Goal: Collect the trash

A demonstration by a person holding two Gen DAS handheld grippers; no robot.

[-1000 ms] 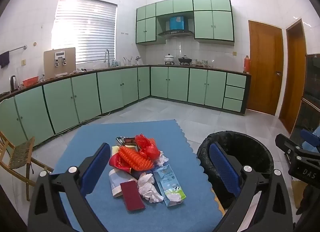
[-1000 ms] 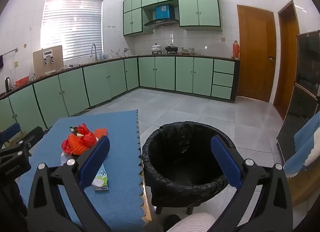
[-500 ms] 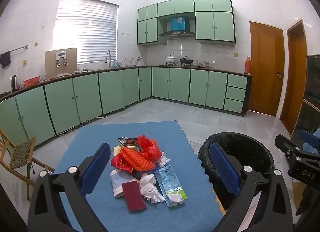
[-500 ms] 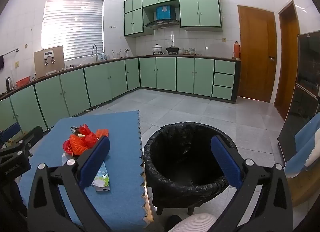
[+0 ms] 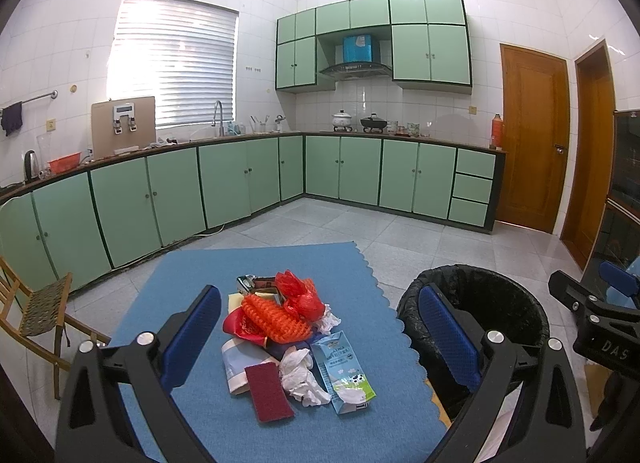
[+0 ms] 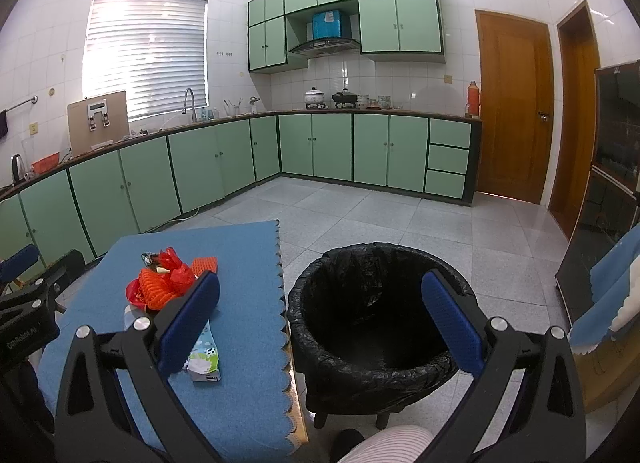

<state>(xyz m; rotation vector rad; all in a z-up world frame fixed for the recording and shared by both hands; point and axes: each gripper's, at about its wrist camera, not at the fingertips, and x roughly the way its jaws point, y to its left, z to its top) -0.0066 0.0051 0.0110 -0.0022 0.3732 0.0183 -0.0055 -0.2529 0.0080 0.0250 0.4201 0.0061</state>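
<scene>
A heap of trash lies on the blue-covered table [image 5: 192, 283]: orange foam net [image 5: 276, 317], red plastic bag [image 5: 298, 291], crumpled white tissue [image 5: 300, 377], light-blue milk carton [image 5: 342, 371], dark red sponge [image 5: 268, 391]. My left gripper [image 5: 320, 331] is open and empty, held above the near side of the heap. A black-lined trash bin [image 6: 372, 319] stands right of the table. My right gripper [image 6: 320, 323] is open and empty, held above the bin's near rim. The heap also shows in the right wrist view [image 6: 164, 285].
A wooden chair [image 5: 36, 311] stands left of the table. Green cabinets [image 5: 240, 183] line the far walls across the tiled floor [image 6: 380, 215]. A dark cabinet [image 6: 612, 183] and blue cloth [image 6: 608, 295] stand at the right. A striped knee [image 6: 392, 443] is below the bin.
Both grippers have drifted slightly, so the heap and the bin sit a little differently in view. Both stay open and nothing was picked up.
</scene>
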